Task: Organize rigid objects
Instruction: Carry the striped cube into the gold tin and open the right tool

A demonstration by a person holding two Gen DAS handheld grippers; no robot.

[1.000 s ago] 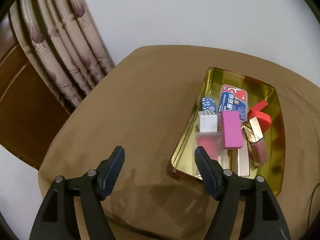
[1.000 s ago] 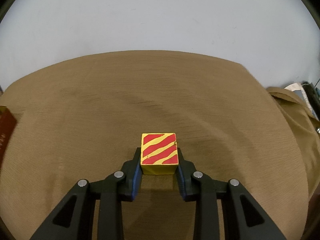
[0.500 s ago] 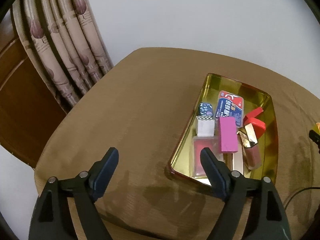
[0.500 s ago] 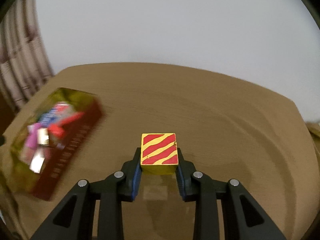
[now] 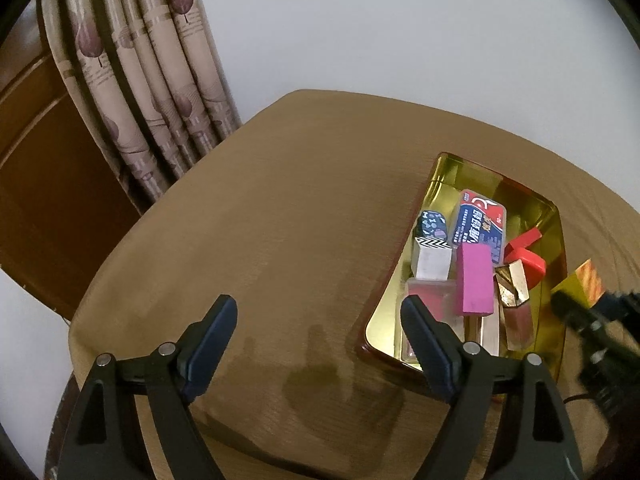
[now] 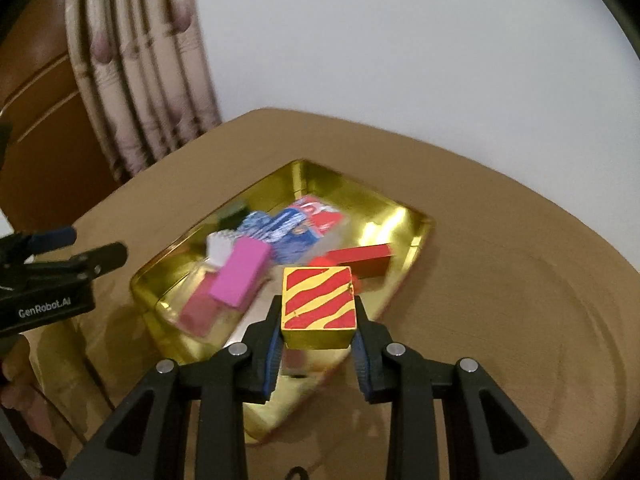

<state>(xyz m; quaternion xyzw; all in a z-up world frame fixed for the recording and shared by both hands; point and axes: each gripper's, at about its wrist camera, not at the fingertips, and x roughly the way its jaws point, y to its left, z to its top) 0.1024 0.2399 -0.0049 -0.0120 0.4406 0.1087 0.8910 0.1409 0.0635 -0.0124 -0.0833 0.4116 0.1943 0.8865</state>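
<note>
My right gripper [image 6: 318, 330] is shut on a yellow cube with red stripes [image 6: 319, 304] and holds it above the near edge of a gold tin tray [image 6: 412, 220]. The tray holds a pink block [image 6: 240, 272], a red block [image 6: 360, 258], a blue and red packet [image 6: 296, 228] and other small items. In the left wrist view the tray [image 5: 436, 172] lies at the right, and the striped cube [image 5: 582, 284] enters from the right edge. My left gripper [image 5: 316, 344] is open and empty over the tablecloth, left of the tray.
The table is covered by a brown cloth [image 5: 280, 220]. A patterned curtain [image 5: 152, 80] and a brown wooden panel [image 5: 48, 168] stand behind the table's left side. A white wall is behind.
My right gripper has swung left with the striped cube, from bare cloth to above the tray. My left gripper has pulled back a little and stayed open.
</note>
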